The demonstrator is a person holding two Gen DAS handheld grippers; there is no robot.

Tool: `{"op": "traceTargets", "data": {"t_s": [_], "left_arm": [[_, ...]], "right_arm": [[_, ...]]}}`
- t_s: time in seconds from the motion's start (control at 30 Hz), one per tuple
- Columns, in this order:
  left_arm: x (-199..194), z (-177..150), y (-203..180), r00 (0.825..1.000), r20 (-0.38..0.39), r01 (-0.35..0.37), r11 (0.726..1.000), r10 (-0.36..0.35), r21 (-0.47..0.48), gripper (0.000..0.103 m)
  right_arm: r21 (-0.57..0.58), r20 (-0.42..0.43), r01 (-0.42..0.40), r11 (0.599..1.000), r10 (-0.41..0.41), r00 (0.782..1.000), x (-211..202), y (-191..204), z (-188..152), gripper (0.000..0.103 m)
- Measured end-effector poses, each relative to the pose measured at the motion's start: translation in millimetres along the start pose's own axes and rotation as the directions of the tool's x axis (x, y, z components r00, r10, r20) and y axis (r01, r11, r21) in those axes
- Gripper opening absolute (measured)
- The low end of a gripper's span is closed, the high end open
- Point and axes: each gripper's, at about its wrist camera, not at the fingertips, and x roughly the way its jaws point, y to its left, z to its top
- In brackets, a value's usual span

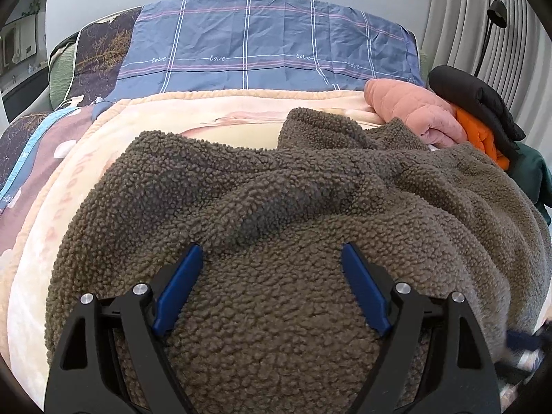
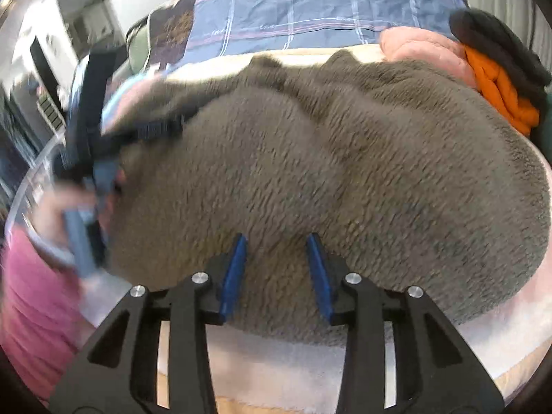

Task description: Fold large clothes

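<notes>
A: Grey-brown fleece, thick and nubbly: we are looking at the fleece garment (image 1: pixel 276 189) lying rumpled across the cream blanket (image 1: pixel 51 241) on the bed, one sleeve-like part reaching toward the far edge.

B: We are hovering the left gripper (image 1: pixel 272 289) over its near part, jaws standing wide, nothing pinched. The right gripper (image 2: pixel 276 272) is sitting at the near hem with its jaws much narrower and fleece between the blue pads (image 2: pixel 234 272); whether they are pressing yet, we cannot tell.

A: We are judging this as the take-hold step, before any fold. The next move is calling for a firm pinch of the hem on both sides, then a lift carrying that edge over the body of the garment.

B: Beyond it, we are noting a pile of pink, orange and black clothes (image 1: pixel 448 117) at the far right, and a blue plaid sheet (image 1: pixel 258 41) behind.

A: The right view is smearing badly; the garment's collar and front are not showing, and its right edge is running out of the left view.
</notes>
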Motion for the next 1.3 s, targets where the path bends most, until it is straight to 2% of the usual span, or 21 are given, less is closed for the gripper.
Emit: {"op": "traceTargets", "data": {"t_s": [0.07, 0.1, 0.17, 0.27, 0.37, 0.4, 0.47, 0.53, 0.6, 0.93, 1.1, 1.23, 1.3], "left_arm": [[0, 0, 0, 1.0, 0.0, 0.003, 1.0, -0.003, -0.002, 0.084], [0, 0, 0, 1.0, 0.0, 0.002, 1.0, -0.002, -0.002, 0.084], [0, 0, 0, 1.0, 0.001, 0.002, 1.0, -0.002, -0.001, 0.084], [0, 0, 1, 1.0, 0.003, 0.006, 1.0, -0.006, -0.004, 0.084], [1, 0, 1, 1.0, 0.004, 0.007, 1.0, -0.007, -0.004, 0.084], [1, 0, 0, 1.0, 0.004, 0.009, 1.0, -0.009, -0.005, 0.084], [1, 1, 1, 1.0, 0.005, 0.012, 1.0, -0.012, -0.007, 0.084], [2, 1, 1, 1.0, 0.005, 0.015, 1.0, -0.015, -0.012, 0.084], [3, 2, 1, 1.0, 0.003, 0.014, 1.0, -0.014, -0.007, 0.085], [5, 2, 4, 0.998, 0.002, 0.055, 0.998, -0.055, -0.023, 0.088], [4, 2, 4, 0.999, 0.006, 0.05, 0.999, -0.05, -0.02, 0.088], [-13, -2, 7, 0.997, 0.038, 0.064, 0.998, -0.063, -0.027, 0.088], [-28, -8, 11, 0.996, 0.051, 0.076, 0.997, -0.075, -0.014, 0.088]], "right_arm": [[-0.009, 0.064, 0.016, 1.0, -0.015, 0.998, -9, -1, 20, 0.037], [-0.018, 0.117, 0.051, 0.999, -0.048, 0.992, -11, 0, 39, 0.037], [-0.004, 0.145, 0.063, 0.998, -0.062, 0.987, -4, -2, 66, 0.037], [0.035, 0.111, 0.037, 0.999, -0.041, 0.993, 26, -6, 101, 0.037], [0.081, 0.037, 0.069, 0.994, -0.072, 0.997, 77, -15, 128, 0.037], [0.088, 0.01, 0.078, 0.993, -0.079, 0.997, 87, -21, 128, 0.037], [0.081, -0.126, 0.101, 0.992, -0.091, 0.988, 145, -34, 122, 0.045], [0.084, -0.113, 0.091, 0.992, -0.081, 0.99, 154, -37, 118, 0.048], [0.053, -0.109, 0.115, 0.992, -0.109, 0.988, 152, -31, 120, 0.049], [0.05, -0.099, 0.113, 0.992, -0.107, 0.989, 155, -34, 117, 0.051], [0.045, -0.096, 0.114, 0.992, -0.109, 0.989, 155, -34, 117, 0.051], [-0.003, -0.093, 0.154, 0.988, -0.153, 0.984, 131, -23, 113, 0.051], [-0.058, -0.045, 0.183, 0.981, -0.186, 0.982, 106, -12, 100, 0.051]]}}
